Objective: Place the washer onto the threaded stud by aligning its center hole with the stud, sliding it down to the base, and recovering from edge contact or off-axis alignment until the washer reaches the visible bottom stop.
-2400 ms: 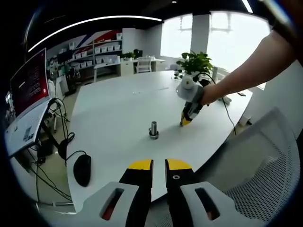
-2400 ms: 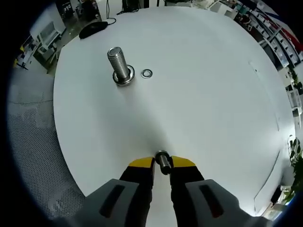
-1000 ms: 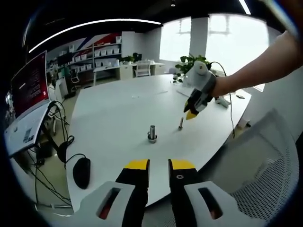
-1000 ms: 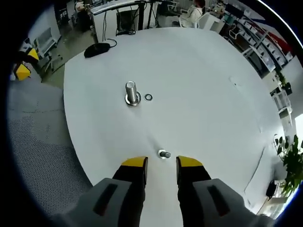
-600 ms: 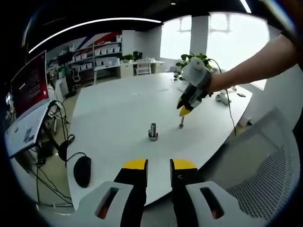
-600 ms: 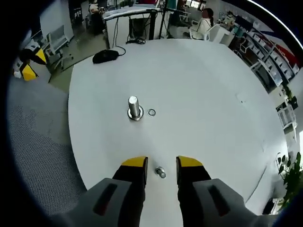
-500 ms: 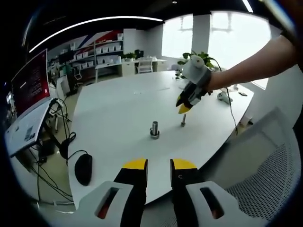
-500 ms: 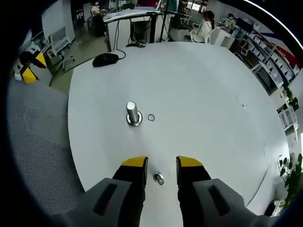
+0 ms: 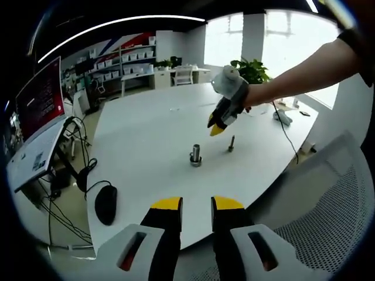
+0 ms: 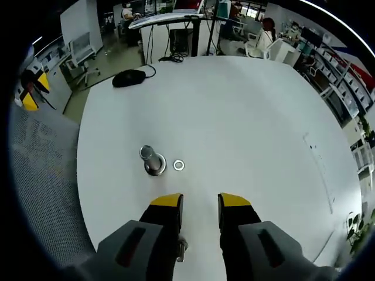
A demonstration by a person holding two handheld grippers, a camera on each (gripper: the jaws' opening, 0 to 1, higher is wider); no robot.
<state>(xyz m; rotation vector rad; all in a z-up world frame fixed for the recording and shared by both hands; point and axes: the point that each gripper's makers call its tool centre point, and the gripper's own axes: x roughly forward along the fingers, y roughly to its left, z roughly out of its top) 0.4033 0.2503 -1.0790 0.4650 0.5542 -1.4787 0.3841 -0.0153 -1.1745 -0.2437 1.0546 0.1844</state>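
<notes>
Washer [image 10: 179,165] flat on bench [image 10: 246,117], just beside stud [image 10: 152,160], not threaded | my right claw [image 10: 200,202] open, empty, above | left claw [image 9: 197,205] open, well back | pickup and seating remain

On the round white table [image 10: 246,111], the small flat metal washer [image 10: 179,165] is set just beside the upright threaded steel stud [image 10: 152,160].

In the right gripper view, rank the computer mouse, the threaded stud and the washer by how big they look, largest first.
1. Computer mouse, though it lies farther from the camera, so its true lead is likely greater.
2. Threaded stud with its base.
3. Washer, clearly the smallest, lying flat on the table beside the stud.
</notes>
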